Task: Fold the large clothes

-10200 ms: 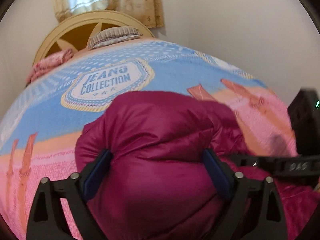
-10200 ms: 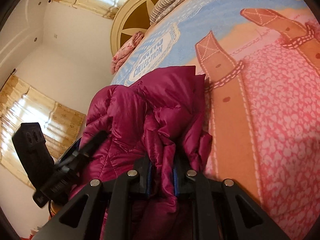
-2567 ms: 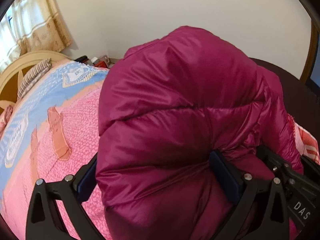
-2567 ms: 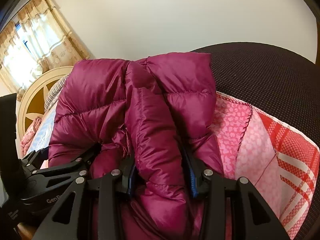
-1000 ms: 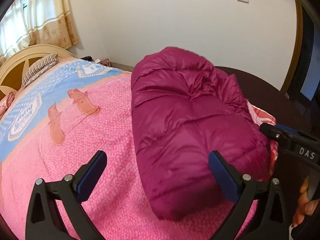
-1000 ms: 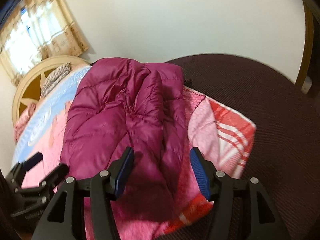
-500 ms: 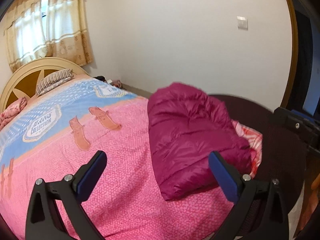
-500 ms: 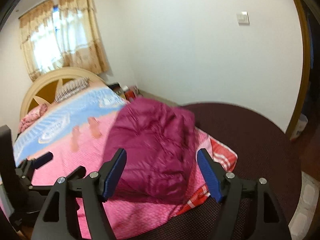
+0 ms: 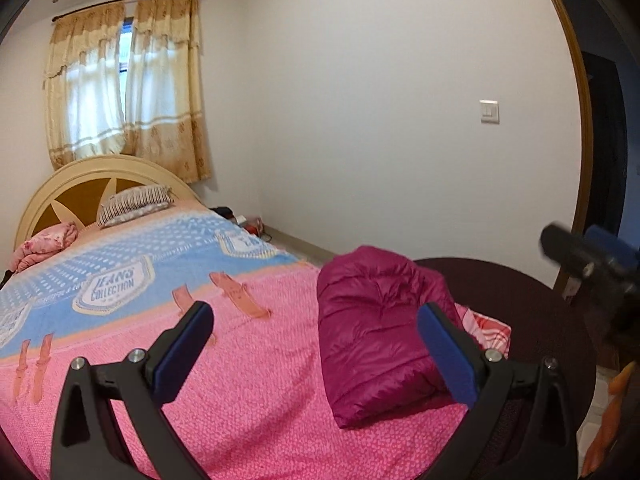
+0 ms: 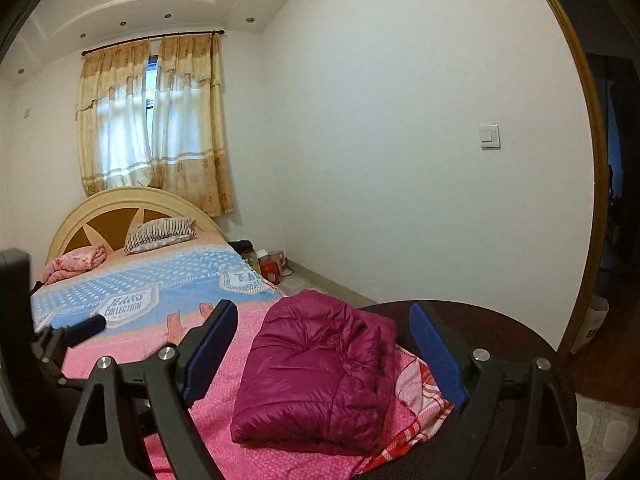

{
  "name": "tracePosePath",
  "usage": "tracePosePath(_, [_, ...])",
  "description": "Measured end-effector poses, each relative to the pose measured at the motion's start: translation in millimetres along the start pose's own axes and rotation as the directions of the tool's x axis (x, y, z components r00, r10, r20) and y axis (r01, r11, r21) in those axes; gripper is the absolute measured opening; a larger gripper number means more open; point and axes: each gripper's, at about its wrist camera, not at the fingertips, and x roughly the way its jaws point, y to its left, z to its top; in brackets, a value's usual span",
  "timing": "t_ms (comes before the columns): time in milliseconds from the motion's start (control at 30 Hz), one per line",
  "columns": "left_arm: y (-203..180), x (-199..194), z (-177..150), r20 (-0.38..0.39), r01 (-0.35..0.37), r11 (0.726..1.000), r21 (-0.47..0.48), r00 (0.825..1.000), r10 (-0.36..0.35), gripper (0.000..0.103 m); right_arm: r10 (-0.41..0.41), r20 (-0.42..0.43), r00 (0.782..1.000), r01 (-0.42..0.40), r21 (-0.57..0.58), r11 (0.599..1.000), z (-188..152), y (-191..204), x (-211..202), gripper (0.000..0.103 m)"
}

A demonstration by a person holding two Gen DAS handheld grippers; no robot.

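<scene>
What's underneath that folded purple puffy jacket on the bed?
The jacket lies on the pink blanket, near a red-checked cloth at the bed's corner. What lies directly beneath it is covered.

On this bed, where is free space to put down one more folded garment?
The widest free patch is the pink blanket left of the folded jacket, up to the blue part. It is crowded by the headboard, with the striped pillow and a pink bundle, and at the jacket's corner.
</scene>
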Motion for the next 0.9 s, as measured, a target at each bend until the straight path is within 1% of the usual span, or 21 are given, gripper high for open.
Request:
tracePosePath(100, [2.7, 0.0, 0.5, 0.004, 0.008, 1.000, -0.011, 1.000, -0.008, 0.103, 0.007, -0.015, 1.000, -0.007, 0.012, 1.000, -1.7, -1.5, 2.6, 0.088])
tracePosePath(300, [4.8, 4.6, -0.4, -0.004, 0.007, 1.000, -0.019, 1.000, -0.007, 0.103, -0.001, -0.011, 1.000, 0.001, 0.016, 1.000, -2.6, -3.8, 0.1, 0.088])
tracePosePath(533, [3.0, 5.9, -2.1, -0.007, 0.004, 1.000, -0.010, 1.000, -0.004, 0.103, -0.001, -0.023, 1.000, 0.002, 0.042, 0.999, -4.3, -11.6, 4.7, 0.089])
tracePosePath(733, [4.1, 4.6, -2.1, -0.004, 0.001, 1.000, -0.011, 1.000, -0.001, 0.103, -0.001, -0.022, 1.000, 0.002, 0.043, 0.999, -4.3, -12.2, 5.4, 0.089])
tracePosePath(900, [3.9, 3.5, -2.3, 0.000, -0.007, 1.000, -0.009, 1.000, 0.007, 0.103, -0.008, -0.006, 1.000, 0.008, 0.042, 0.999, -4.6, -12.3, 3.3, 0.089])
